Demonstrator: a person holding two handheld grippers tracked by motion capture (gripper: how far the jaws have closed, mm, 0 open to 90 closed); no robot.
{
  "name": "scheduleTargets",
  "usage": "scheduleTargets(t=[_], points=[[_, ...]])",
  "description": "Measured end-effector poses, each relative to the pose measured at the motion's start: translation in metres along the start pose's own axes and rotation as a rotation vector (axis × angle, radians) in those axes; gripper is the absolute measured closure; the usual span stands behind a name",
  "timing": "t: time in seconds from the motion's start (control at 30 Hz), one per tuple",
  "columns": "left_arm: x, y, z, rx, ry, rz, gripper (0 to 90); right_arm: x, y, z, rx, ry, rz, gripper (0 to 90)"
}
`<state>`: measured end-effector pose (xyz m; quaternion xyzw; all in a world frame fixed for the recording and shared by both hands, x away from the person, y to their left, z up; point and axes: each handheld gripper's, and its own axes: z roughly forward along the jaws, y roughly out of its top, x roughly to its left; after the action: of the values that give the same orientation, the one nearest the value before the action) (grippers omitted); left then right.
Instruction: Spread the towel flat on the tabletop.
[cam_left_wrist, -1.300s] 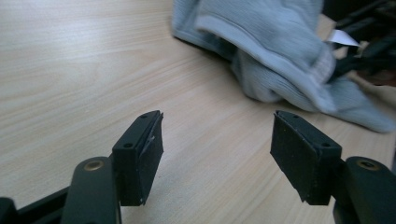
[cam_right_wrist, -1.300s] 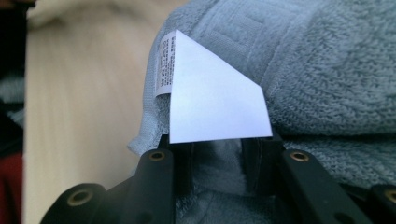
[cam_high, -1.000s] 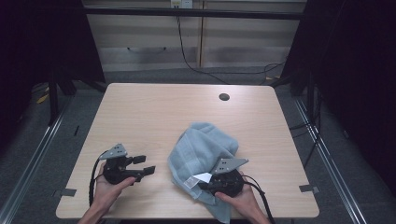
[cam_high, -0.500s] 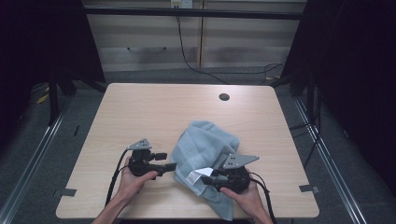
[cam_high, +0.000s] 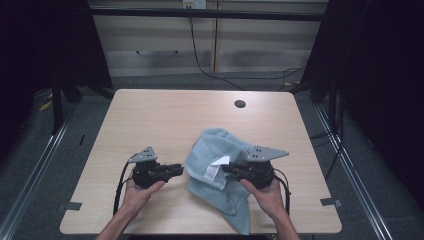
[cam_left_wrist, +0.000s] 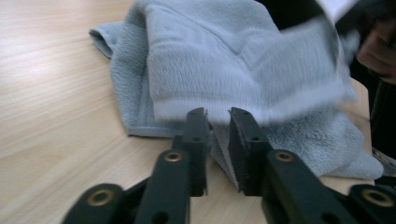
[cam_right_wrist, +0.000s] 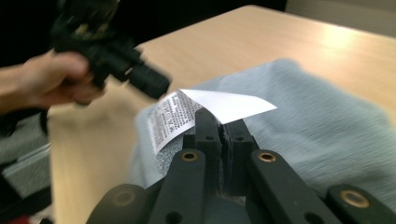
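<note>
gripped pale blue towel (cam_high: 220, 170), bunched on near part of table (cam_high: 160, 115). right gripper (cam_right_wrist: 223, 125) pinched edge by care label (cam_right_wrist: 187, 114). left gripper (cam_left_wrist: 217, 116) closing, jaws narrowed around hem, clamp unclear. next likely: secure left pinch, spread flat.

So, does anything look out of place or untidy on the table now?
Yes. The grey towel lies crumpled, not flat, and one end hangs over the near edge of the table. Its white care label sticks up beside the right gripper, which is shut on the towel's edge. Nothing looks spilled or damaged.
</note>
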<state>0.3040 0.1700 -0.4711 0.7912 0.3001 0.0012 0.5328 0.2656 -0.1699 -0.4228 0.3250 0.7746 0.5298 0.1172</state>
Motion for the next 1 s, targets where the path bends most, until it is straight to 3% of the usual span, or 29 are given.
scheduleTargets(t=[0.03, 0.07, 0.13, 0.17, 0.23, 0.3, 0.4, 0.47, 0.5, 0.6, 0.67, 0.9, 1.0], points=[[-0.001, 0.000, 0.002, 0.003, -0.005, -0.001, 72.8, 0.000, 0.000, 0.000, 0.000, 0.000, 0.000, 87.5], [-0.003, -0.001, 0.007, 0.022, -0.018, -0.002, 64.0, -0.013, 0.004, 0.002, -0.017, -0.038, 0.031, 87.6], [-0.004, -0.001, 0.009, 0.035, -0.016, -0.003, 57.1, -0.028, 0.002, 0.005, -0.021, -0.078, 0.070, 87.6], [-0.004, -0.002, 0.012, 0.040, -0.017, -0.011, 57.1, -0.028, 0.002, 0.005, -0.021, -0.078, 0.070, 87.6], [-0.005, -0.003, 0.017, 0.050, -0.017, -0.025, 45.6, -0.047, -0.006, 0.013, 0.002, -0.130, 0.116, 87.7], [-0.006, -0.005, 0.024, 0.064, -0.030, -0.046, 42.1, -0.051, -0.010, 0.015, 0.019, -0.146, 0.131, 87.7], [-0.009, -0.008, 0.037, 0.098, -0.049, -0.045, 36.4, -0.060, -0.022, 0.020, 0.034, -0.163, 0.157, 87.7], [-0.011, -0.011, 0.049, 0.109, -0.066, -0.067, 38.2, -0.063, -0.029, 0.021, 0.036, -0.162, 0.176, 87.7], [-0.012, -0.013, 0.053, 0.110, -0.088, -0.061, 48.3, -0.063, -0.031, 0.021, 0.039, -0.165, 0.180, 87.7], [-0.016, -0.019, 0.057, 0.126, -0.064, -0.025, 82.1, -0.064, -0.038, 0.016, 0.050, -0.169, 0.180, 87.6], [-0.017, -0.017, 0.051, 0.127, -0.071, -0.017, 83.3, -0.064, -0.040, 0.015, 0.052, -0.169, 0.185, 87.6], [-0.031, -0.018, 0.005, 0.163, -0.059, 0.086, 84.2, -0.058, -0.047, 0.015, 0.103, -0.166, 0.164, 87.2], [-0.031, -0.028, -0.016, 0.166, -0.054, 0.083, 84.2, -0.054, -0.047, 0.022, 0.117, -0.166, 0.155, 87.2]])
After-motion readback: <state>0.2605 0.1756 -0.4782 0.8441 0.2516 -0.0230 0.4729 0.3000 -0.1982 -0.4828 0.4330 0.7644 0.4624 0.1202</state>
